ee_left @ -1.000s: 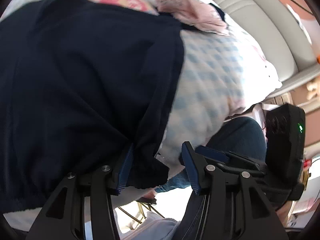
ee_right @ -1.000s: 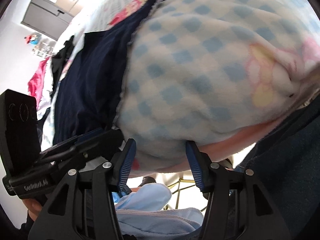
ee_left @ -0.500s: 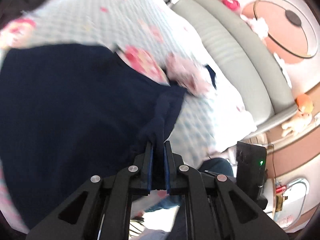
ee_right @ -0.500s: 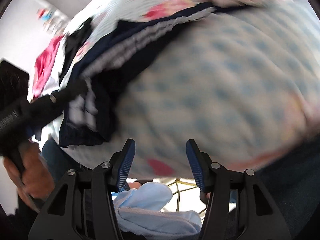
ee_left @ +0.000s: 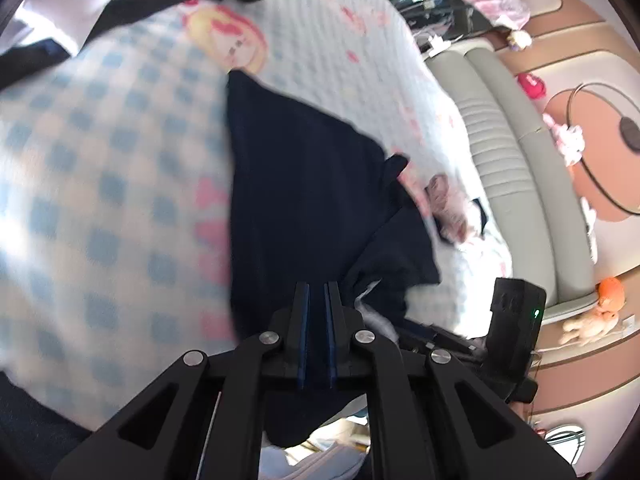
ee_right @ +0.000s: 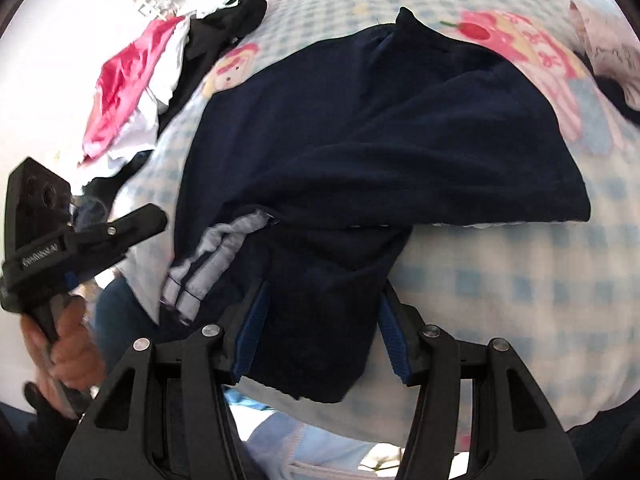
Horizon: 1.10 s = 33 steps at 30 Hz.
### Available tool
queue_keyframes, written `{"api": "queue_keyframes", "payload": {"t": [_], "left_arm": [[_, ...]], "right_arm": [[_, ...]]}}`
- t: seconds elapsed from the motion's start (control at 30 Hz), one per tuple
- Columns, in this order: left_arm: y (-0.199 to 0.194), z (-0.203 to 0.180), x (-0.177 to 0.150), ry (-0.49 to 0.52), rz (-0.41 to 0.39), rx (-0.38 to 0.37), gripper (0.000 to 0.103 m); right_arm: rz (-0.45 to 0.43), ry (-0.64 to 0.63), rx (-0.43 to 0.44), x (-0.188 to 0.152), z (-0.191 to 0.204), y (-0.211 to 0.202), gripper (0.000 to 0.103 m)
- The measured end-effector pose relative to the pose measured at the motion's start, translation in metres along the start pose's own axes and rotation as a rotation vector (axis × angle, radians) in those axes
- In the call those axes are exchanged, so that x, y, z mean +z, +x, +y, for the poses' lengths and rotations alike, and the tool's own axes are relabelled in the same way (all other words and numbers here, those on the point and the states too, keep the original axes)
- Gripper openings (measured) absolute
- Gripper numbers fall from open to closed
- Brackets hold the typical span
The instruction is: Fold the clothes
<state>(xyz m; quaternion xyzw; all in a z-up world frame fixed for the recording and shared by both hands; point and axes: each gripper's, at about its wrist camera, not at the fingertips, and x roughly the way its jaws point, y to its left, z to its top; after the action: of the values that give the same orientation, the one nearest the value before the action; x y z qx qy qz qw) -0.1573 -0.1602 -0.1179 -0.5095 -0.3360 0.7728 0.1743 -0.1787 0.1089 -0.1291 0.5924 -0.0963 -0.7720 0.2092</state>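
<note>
A navy garment (ee_right: 360, 152) lies crumpled on a blue-checked blanket (ee_right: 520, 280), with a grey-white striped band (ee_right: 208, 264) showing at its near left. It also shows in the left wrist view (ee_left: 304, 200). My left gripper (ee_left: 317, 292) is shut on the navy garment's near edge and lifts it. My right gripper (ee_right: 320, 320) is open, its blue pads on either side of a hanging fold of the garment. The left gripper also shows in the right wrist view (ee_right: 120, 232), held by a hand.
A pile of red, white and black clothes (ee_right: 152, 80) lies at the blanket's far left. A grey padded headboard (ee_left: 512, 168) runs along the right. A pink cloth (ee_left: 448, 204) lies beyond the garment. Light blue fabric (ee_right: 288, 448) hangs below my right gripper.
My left gripper closed on the garment's edge and has pulled it up and back. My right gripper moved left, so the garment's fold now hangs between its open fingers.
</note>
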Motion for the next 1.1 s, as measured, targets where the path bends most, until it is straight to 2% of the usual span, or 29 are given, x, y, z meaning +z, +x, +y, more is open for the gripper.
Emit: {"api": "queue_keyframes", "payload": {"t": [0.1, 0.17, 0.2, 0.27, 0.37, 0.4, 0.47, 0.5, 0.53, 0.6, 0.7, 0.8, 0.93, 1.0, 1.1], "left_arm": [[0.007, -0.013, -0.007, 0.050, 0.007, -0.016, 0.013], [0.006, -0.026, -0.013, 0.101, 0.012, -0.007, 0.032], [0.010, -0.031, -0.014, 0.121, 0.020, 0.010, 0.053], [0.016, -0.038, -0.016, 0.144, 0.039, 0.015, 0.057], [0.018, -0.045, -0.018, 0.149, 0.049, -0.040, 0.058], [0.024, -0.047, -0.017, 0.146, 0.059, -0.032, 0.058], [0.039, -0.042, -0.016, 0.105, 0.127, 0.042, 0.052], [0.047, -0.038, -0.015, 0.066, 0.162, 0.075, 0.025], [0.052, -0.036, -0.014, 0.041, 0.182, 0.098, 0.019], [0.037, -0.048, -0.013, 0.089, 0.126, 0.085, 0.013], [0.010, -0.057, -0.010, 0.098, 0.037, 0.053, 0.011], [-0.010, -0.053, -0.007, 0.070, -0.016, 0.012, 0.011], [-0.006, -0.049, -0.009, 0.060, 0.024, -0.017, 0.011], [0.004, -0.050, -0.014, 0.076, 0.058, -0.003, 0.011], [0.013, -0.050, -0.017, 0.071, 0.072, 0.002, 0.011]], "right_arm": [[-0.011, 0.076, 0.038, -0.015, -0.015, -0.004, 0.055], [-0.017, 0.112, 0.052, -0.022, -0.023, -0.008, 0.055], [-0.019, 0.119, 0.052, -0.024, -0.026, -0.010, 0.055], [-0.035, 0.133, 0.041, -0.027, -0.029, -0.017, 0.055], [-0.076, 0.127, 0.049, -0.023, -0.030, -0.031, 0.056], [-0.080, 0.120, 0.050, -0.022, -0.029, -0.032, 0.059], [-0.072, 0.110, 0.030, -0.021, -0.028, -0.029, 0.060], [-0.068, 0.104, 0.019, -0.021, -0.028, -0.028, 0.060], [-0.055, 0.110, 0.021, -0.023, -0.029, -0.025, 0.060], [-0.033, 0.121, 0.035, -0.026, -0.031, -0.020, 0.060], [-0.031, 0.087, 0.058, -0.027, -0.024, -0.022, 0.060], [-0.015, -0.016, 0.094, -0.027, -0.006, -0.022, 0.060], [0.023, -0.130, 0.082, -0.032, 0.019, -0.011, 0.062], [0.048, -0.137, 0.105, -0.035, 0.027, -0.001, 0.062], [0.043, -0.112, 0.086, -0.038, 0.025, 0.008, 0.066]]}}
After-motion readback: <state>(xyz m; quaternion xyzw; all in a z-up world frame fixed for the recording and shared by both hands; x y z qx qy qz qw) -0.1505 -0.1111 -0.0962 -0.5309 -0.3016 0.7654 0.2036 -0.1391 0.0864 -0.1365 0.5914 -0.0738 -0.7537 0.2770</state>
